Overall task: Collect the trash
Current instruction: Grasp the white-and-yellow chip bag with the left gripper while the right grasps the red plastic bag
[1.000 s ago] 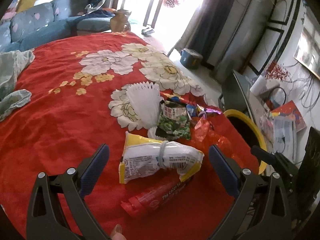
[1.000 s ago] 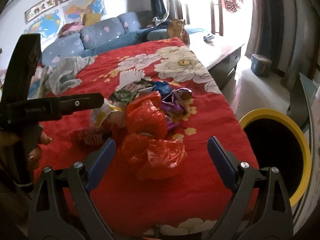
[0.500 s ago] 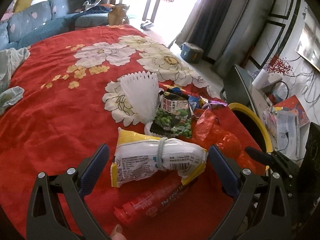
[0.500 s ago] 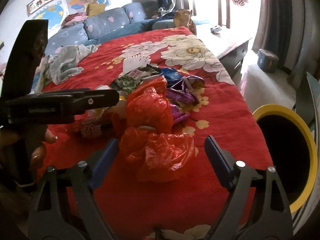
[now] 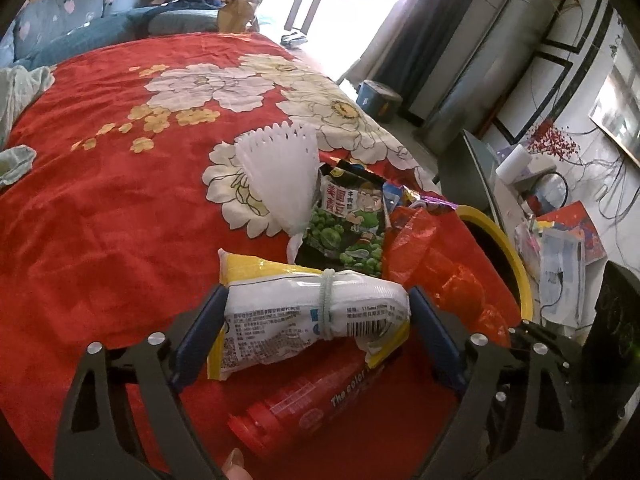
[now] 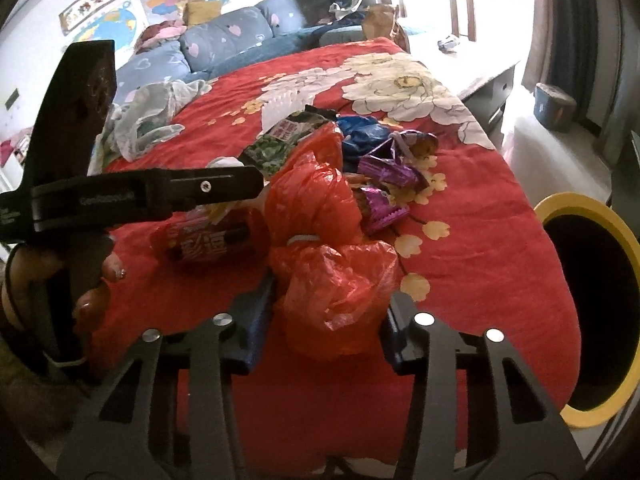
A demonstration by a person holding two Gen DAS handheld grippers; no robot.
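Trash lies in a pile on the red flowered cloth (image 5: 100,208). My left gripper (image 5: 316,316) has closed on the white and yellow snack bag (image 5: 304,312) tied with a band. A red tube (image 5: 316,404) lies under it. A green pea packet (image 5: 352,220) and a white foam net (image 5: 280,172) lie behind. My right gripper (image 6: 328,316) has closed on the red plastic bag (image 6: 332,272). Purple wrappers (image 6: 384,184) and a blue wrapper (image 6: 364,132) lie beyond it. The yellow-rimmed bin (image 6: 592,304) stands to the right, off the table edge.
Crumpled pale cloth (image 6: 148,120) lies at the far left of the table. A blue sofa (image 6: 224,40) stands behind. The left gripper's body (image 6: 120,196) crosses the right wrist view. A low shelf with papers (image 5: 560,240) stands right of the bin (image 5: 504,256).
Both grippers moved forward and narrowed: the left onto the white and yellow bag, the right onto the red plastic bag.
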